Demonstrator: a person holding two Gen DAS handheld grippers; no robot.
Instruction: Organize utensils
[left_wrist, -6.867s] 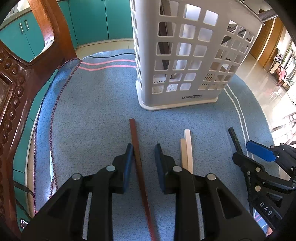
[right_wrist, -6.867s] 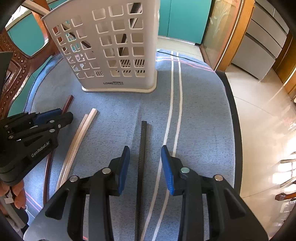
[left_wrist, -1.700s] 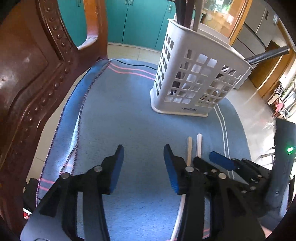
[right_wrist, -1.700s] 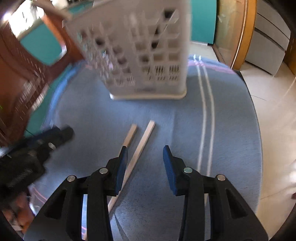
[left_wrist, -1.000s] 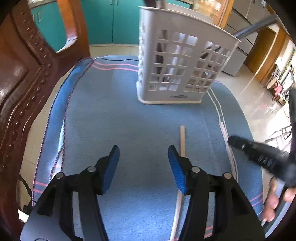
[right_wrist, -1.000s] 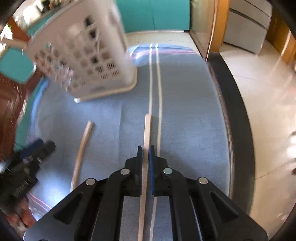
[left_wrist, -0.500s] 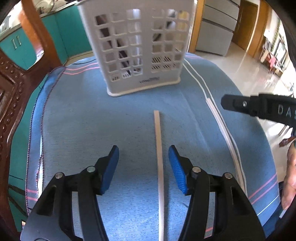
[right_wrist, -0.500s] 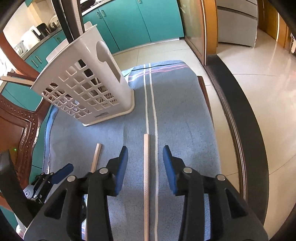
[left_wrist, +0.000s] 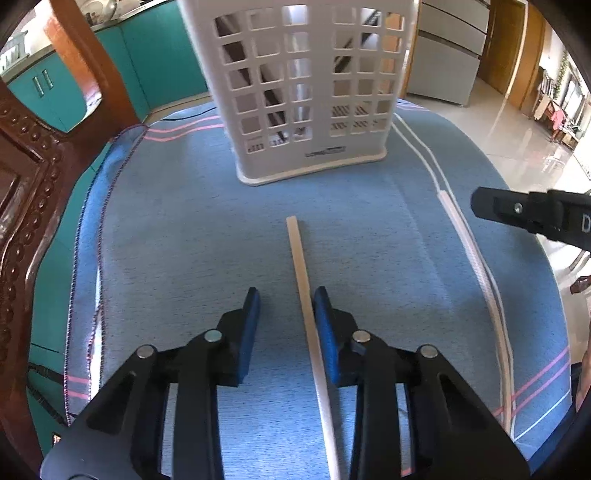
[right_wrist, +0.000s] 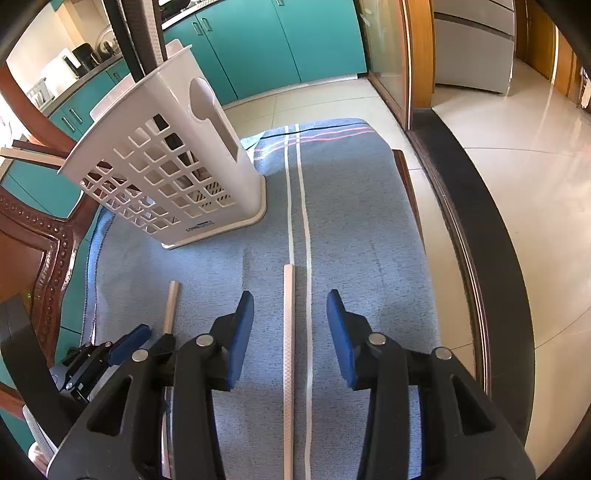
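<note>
Here, two pale chopsticks lie flat on blue cloth.

The left tongs are made of black plastic, with angular arms that have triangular cut-outs. The fingers carry flat blue pads on the inner faces. Round silver screws sit at the joints. The right tongs have the same build; white letters are printed on their side, only partly readable.
</note>
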